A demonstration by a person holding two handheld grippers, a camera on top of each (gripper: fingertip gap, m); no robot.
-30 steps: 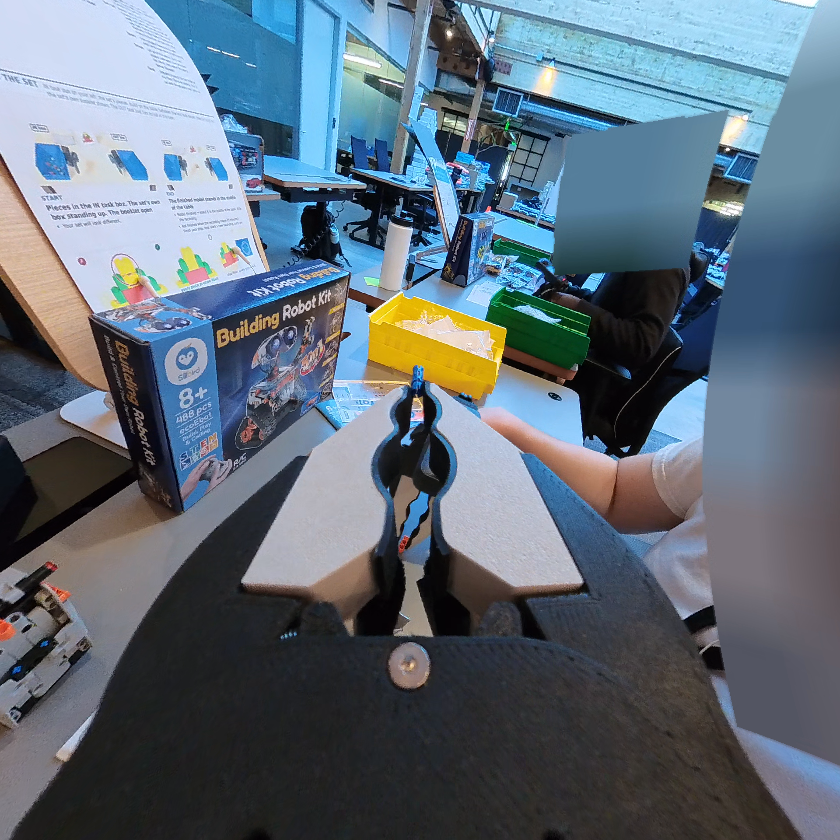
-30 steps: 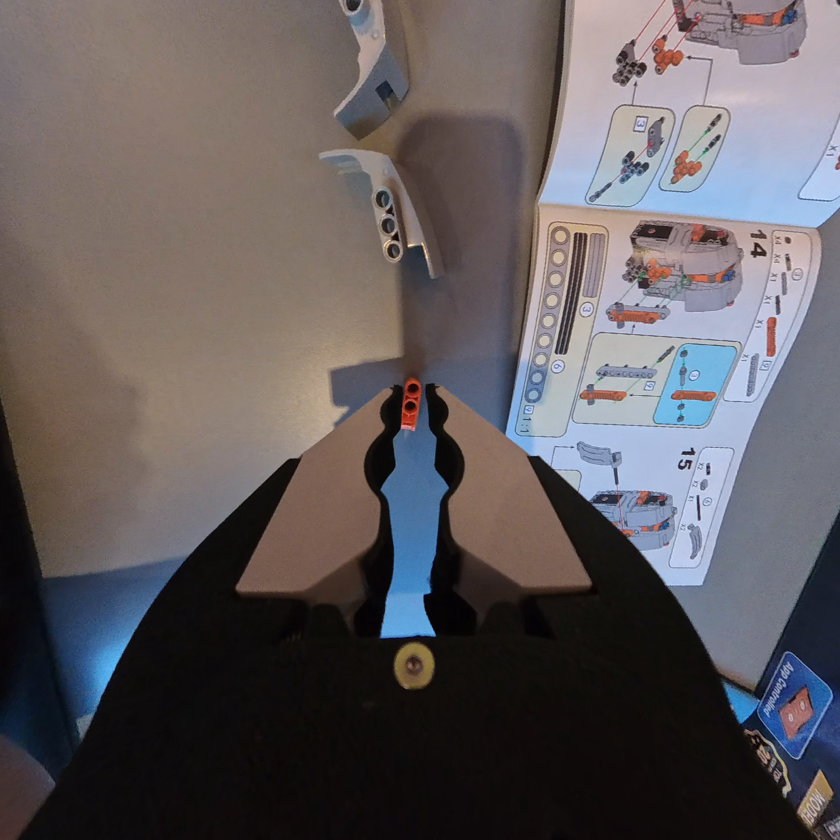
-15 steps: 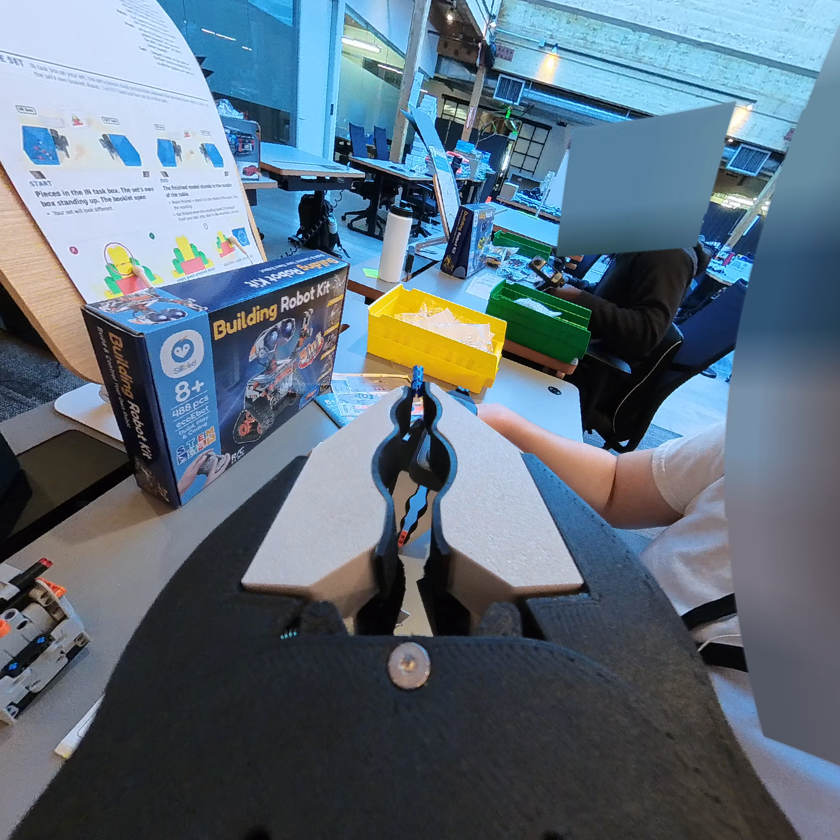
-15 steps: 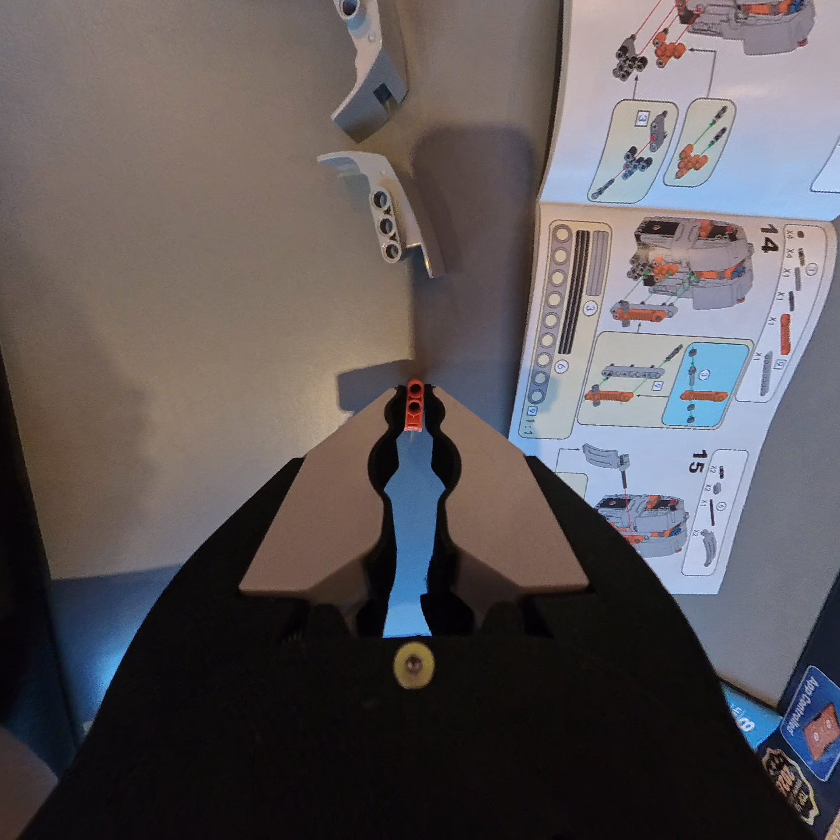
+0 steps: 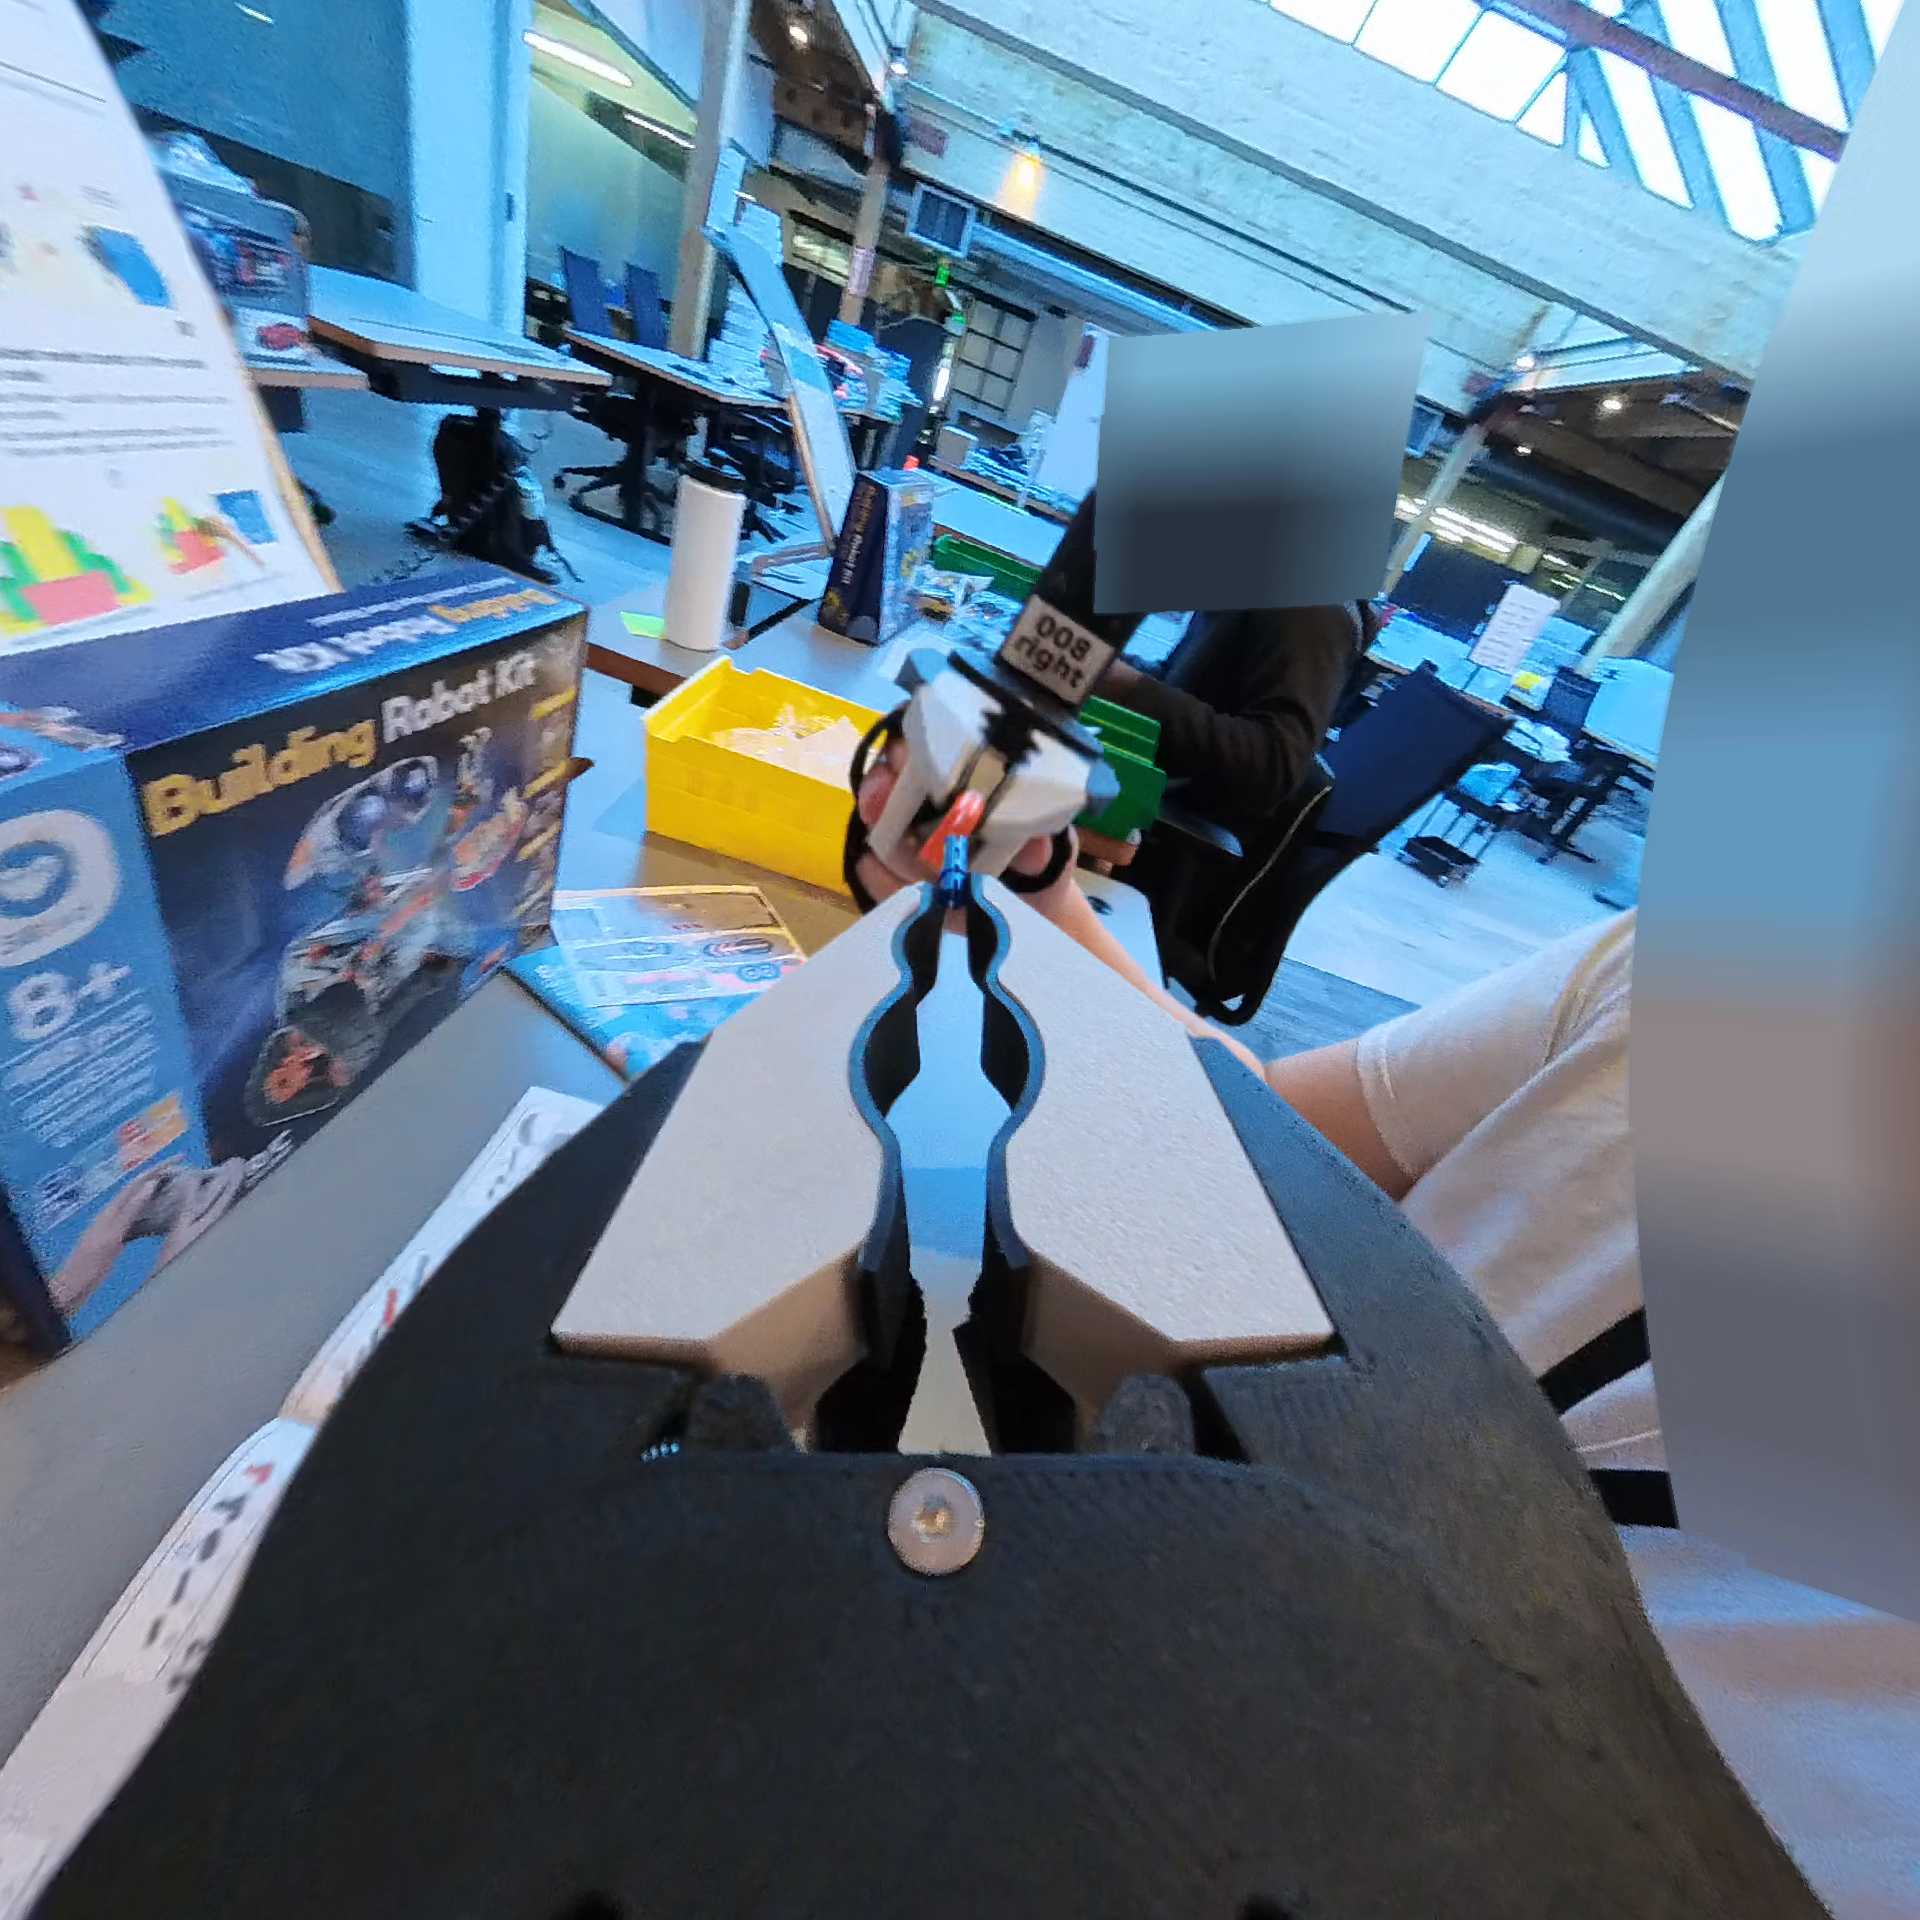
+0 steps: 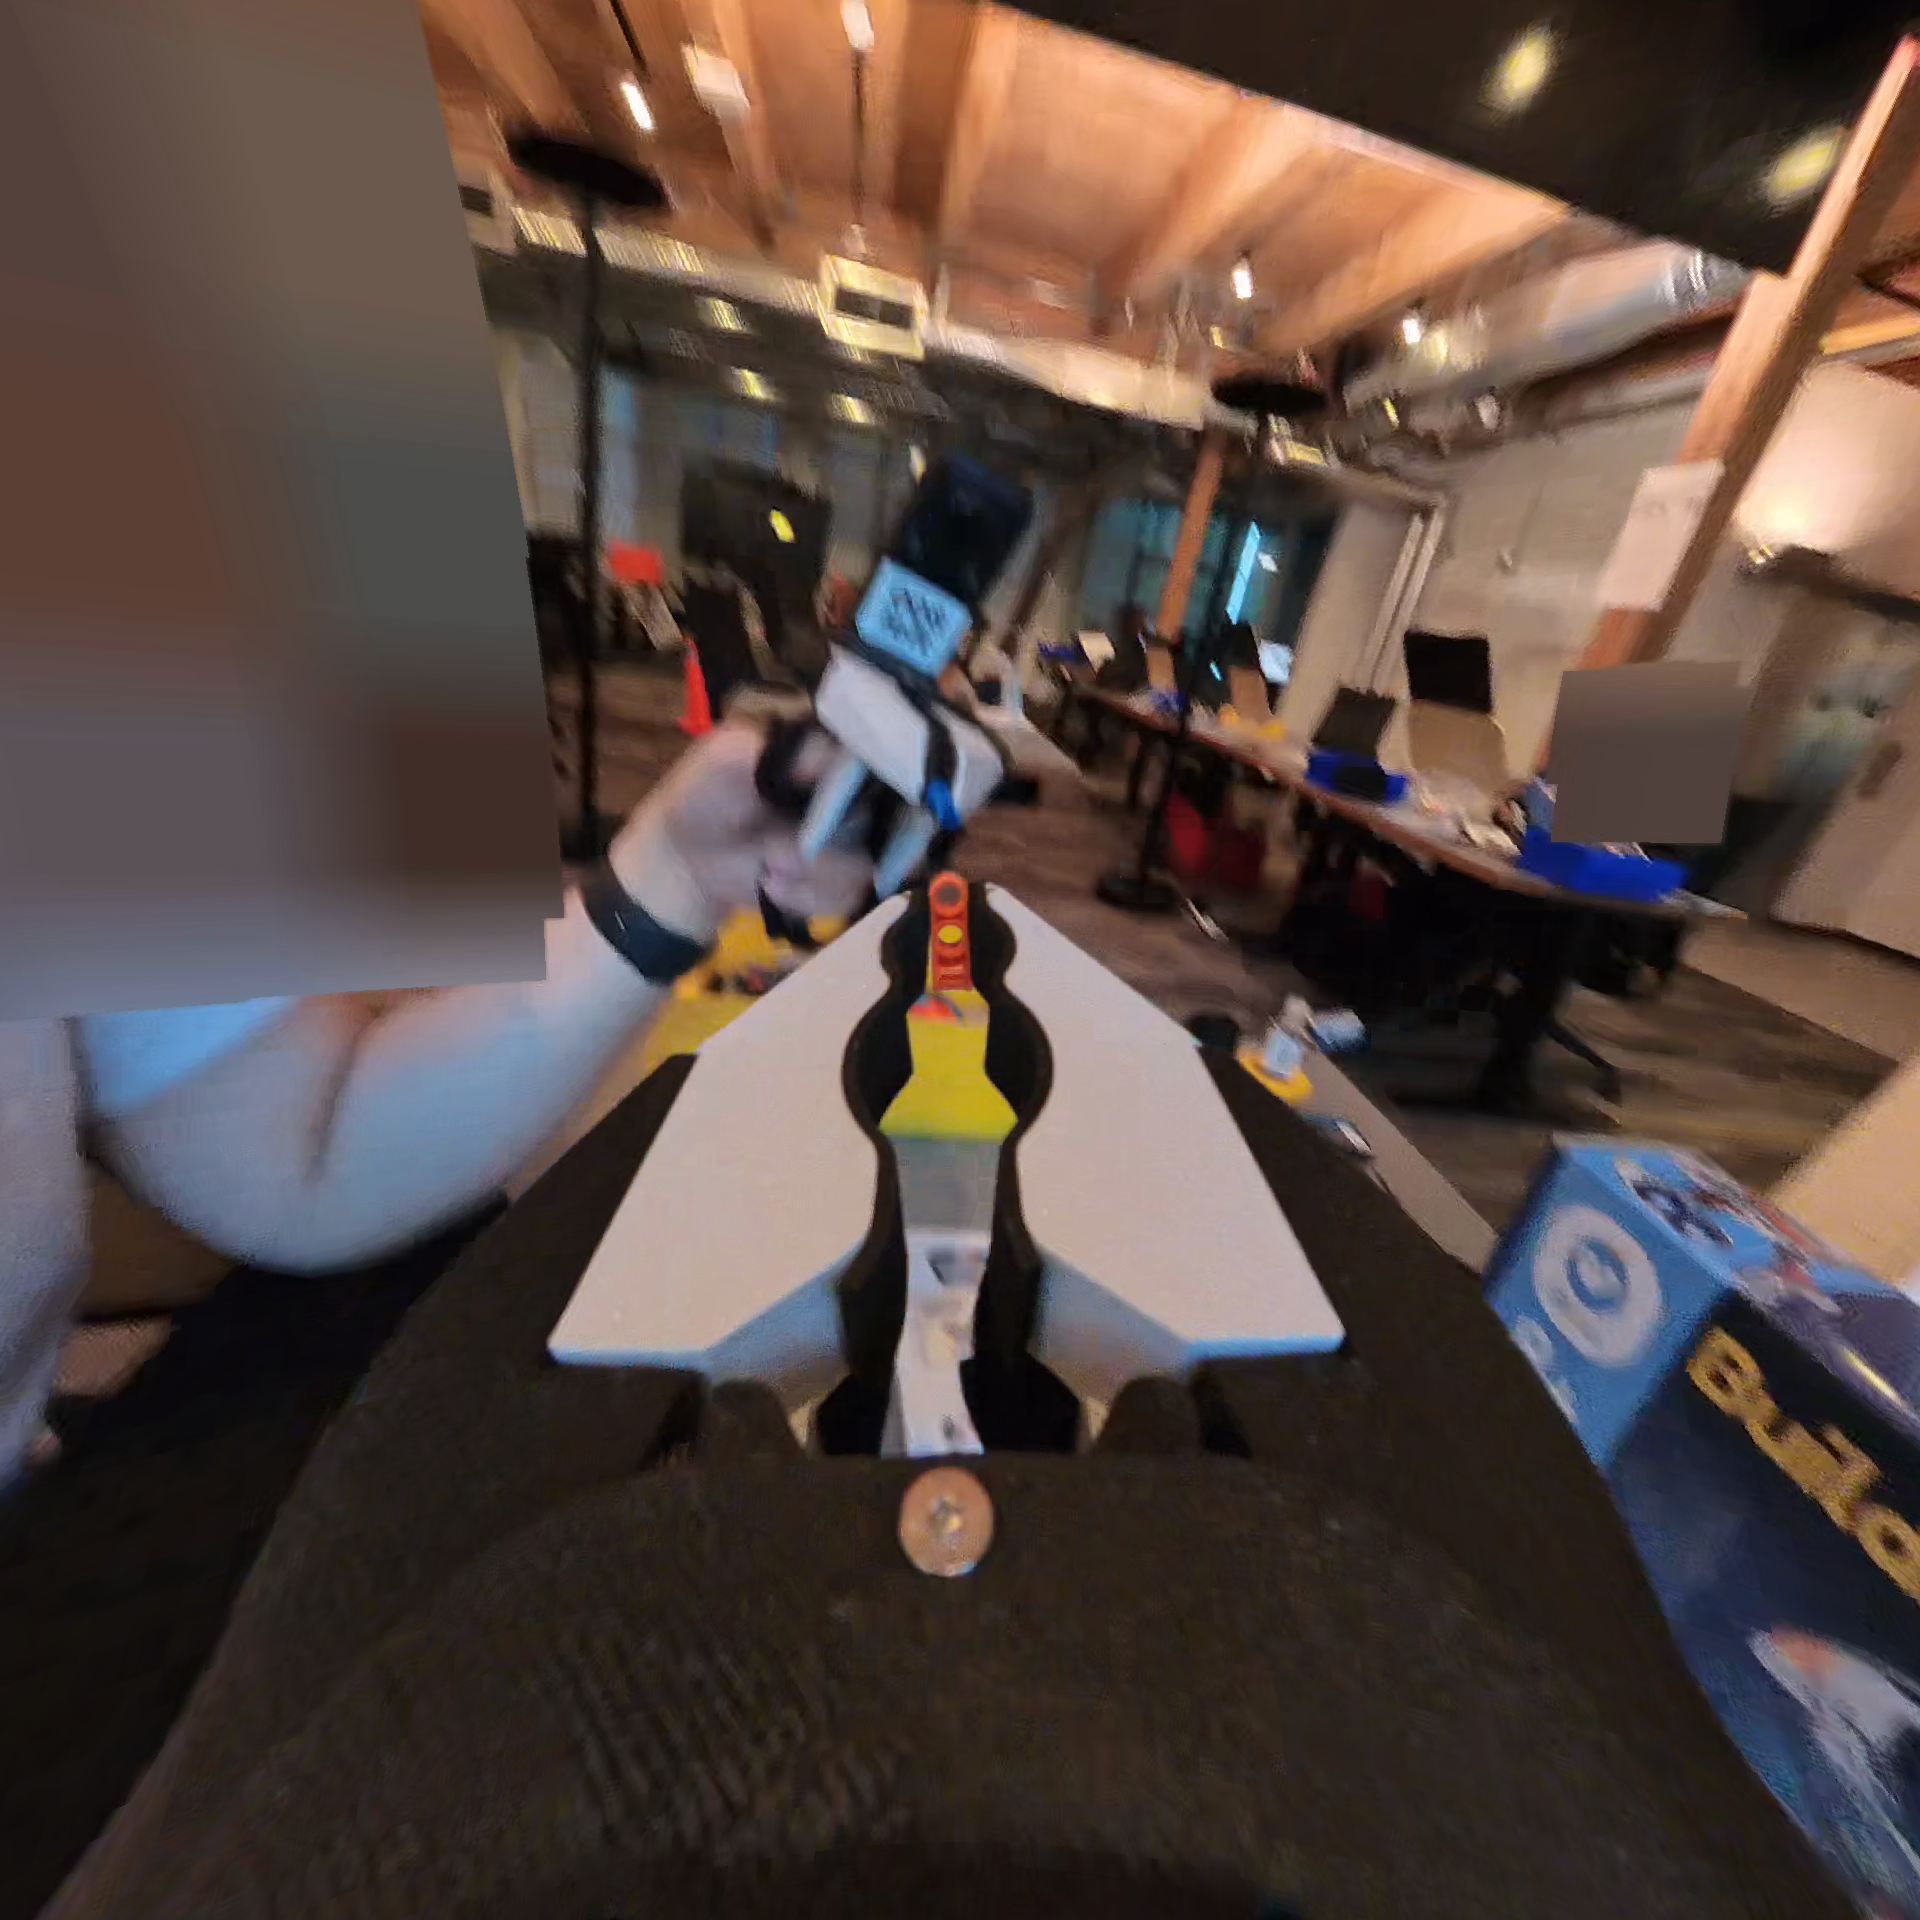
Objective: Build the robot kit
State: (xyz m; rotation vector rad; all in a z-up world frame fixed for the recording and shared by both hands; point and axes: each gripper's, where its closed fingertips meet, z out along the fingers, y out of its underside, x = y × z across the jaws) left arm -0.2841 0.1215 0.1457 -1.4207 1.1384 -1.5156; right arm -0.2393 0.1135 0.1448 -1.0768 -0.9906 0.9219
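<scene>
My left gripper [image 5: 951, 902] is shut on a small blue pin [image 5: 950, 875] that sticks out of its tips. My right gripper [image 6: 948, 914] is shut on a small orange connector piece [image 6: 948, 930]. The two grippers face each other in the air above the table. In the left wrist view the right gripper [image 5: 961, 821] hangs just beyond my tips, its orange piece [image 5: 954, 816] almost touching the blue pin. In the right wrist view the left gripper [image 6: 902, 821] shows blurred just past the orange piece, with the blue pin [image 6: 940, 808] at its tips.
A blue kit box [image 5: 270, 894] stands on the grey table at left; it also shows in the right wrist view [image 6: 1745, 1455]. An open instruction booklet [image 5: 665, 961] lies behind it. A yellow bin [image 5: 743, 774] and a green bin [image 5: 1127, 769] sit farther back. A person [image 5: 1247, 727] sits beyond. Across from one pair of fingers to the other is roughly 6 cm.
My right gripper has lifted from over the table and swung up to face the left one. My left gripper has turned slightly towards it. Both keep their pieces.
</scene>
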